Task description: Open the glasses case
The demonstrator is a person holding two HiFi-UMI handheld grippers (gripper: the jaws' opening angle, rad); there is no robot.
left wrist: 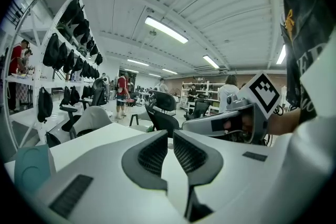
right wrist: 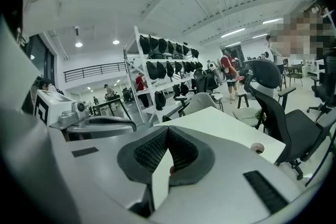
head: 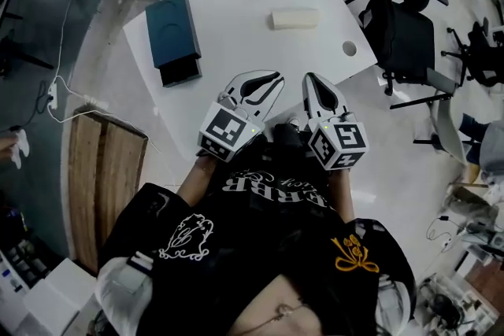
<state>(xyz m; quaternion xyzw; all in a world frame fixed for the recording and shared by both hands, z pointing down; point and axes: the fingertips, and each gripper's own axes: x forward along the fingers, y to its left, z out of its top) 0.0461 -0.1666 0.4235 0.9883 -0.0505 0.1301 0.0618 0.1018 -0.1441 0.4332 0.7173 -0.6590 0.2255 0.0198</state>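
While both claws hang side by side at the near edge of the white table [head: 236, 4], a teal box [head: 172, 34] lies well ahead, left of the left claw [head: 273, 79]. Left claw is a slit ajar and empty; right claw [head: 310, 78] is clenched on nothing. The cream glasses case [head: 295, 18] lies ahead of the right claw, well apart.

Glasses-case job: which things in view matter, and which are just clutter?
Job:
cream oblong case, likely the glasses case
left gripper
right gripper

Lying about:
teal box
office chair
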